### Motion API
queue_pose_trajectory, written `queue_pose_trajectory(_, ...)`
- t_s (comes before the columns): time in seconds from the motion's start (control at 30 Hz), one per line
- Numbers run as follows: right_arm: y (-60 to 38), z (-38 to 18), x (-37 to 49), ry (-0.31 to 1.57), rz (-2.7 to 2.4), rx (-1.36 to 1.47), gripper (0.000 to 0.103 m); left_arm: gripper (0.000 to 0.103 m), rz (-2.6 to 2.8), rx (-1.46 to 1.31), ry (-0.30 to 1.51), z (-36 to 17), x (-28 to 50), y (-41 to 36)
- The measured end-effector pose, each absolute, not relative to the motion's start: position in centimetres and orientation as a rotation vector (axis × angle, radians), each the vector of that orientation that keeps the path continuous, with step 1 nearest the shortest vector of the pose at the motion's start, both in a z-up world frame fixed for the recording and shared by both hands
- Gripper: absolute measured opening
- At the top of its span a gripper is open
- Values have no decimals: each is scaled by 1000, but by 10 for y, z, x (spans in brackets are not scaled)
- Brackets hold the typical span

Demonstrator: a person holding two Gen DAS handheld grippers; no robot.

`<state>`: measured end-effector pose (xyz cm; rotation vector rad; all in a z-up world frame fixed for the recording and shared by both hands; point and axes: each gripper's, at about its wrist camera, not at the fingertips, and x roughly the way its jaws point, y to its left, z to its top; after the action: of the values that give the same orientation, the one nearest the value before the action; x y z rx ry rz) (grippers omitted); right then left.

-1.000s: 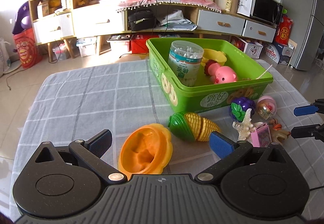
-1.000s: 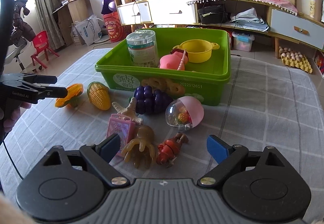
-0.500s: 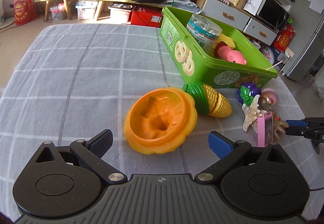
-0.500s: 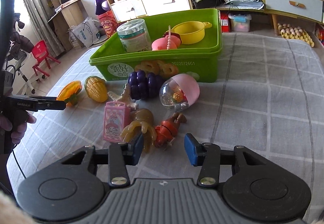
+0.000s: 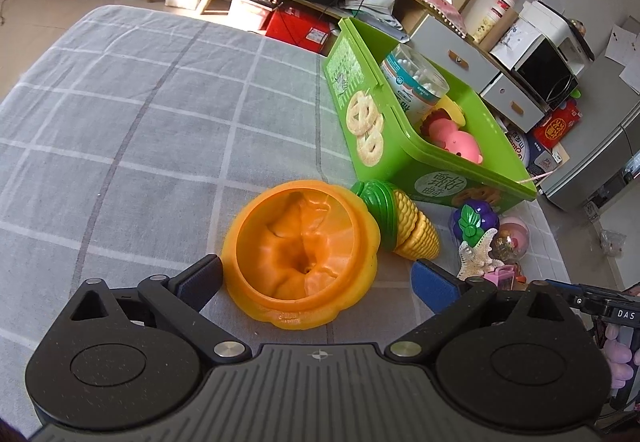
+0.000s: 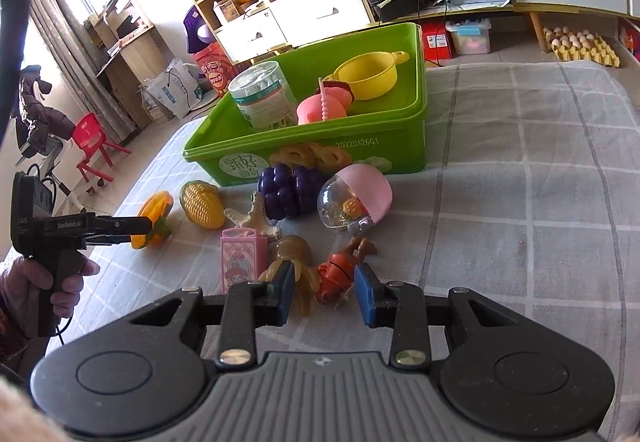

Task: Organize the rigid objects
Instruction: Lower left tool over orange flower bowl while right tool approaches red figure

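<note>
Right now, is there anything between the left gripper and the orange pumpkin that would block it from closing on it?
Nothing visible blocks it. The left gripper is open, and the orange pumpkin already lies between its fingers. The toy corn lies just beyond the pumpkin, toward the green box, not in the gap.

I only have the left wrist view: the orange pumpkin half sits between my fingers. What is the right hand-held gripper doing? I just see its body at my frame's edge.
Observer: The right hand-held gripper is open, with its fingers on either side of a red lobster toy on the cloth.
Operator: Is anything crowding that grasp?
Observer: A brown octopus toy lies right beside the lobster, next to the finger on the left of the right wrist view.
Operator: What is deep in the bin? Its wall blocks me.
Observer: A yellow pot sits toward the back of the green bin, behind the pink toy.
</note>
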<state>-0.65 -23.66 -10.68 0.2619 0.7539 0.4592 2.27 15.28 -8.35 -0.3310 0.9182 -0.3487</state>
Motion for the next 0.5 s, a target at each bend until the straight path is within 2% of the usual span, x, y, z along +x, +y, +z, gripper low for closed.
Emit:
queue_pose_trajectory(0.07,-238,-109,-2,765,439,283,7,96,-339,-329,913,-83,23,152)
queue_pose_trajectory(0.17,-236,-113,4,783,428,305,1,94,-330,-330,904,-83,24,151)
queue_pose_trajectory(0.5,-229,-119,15,784,384,322,1,88,-302,-366,880,-84,28,154)
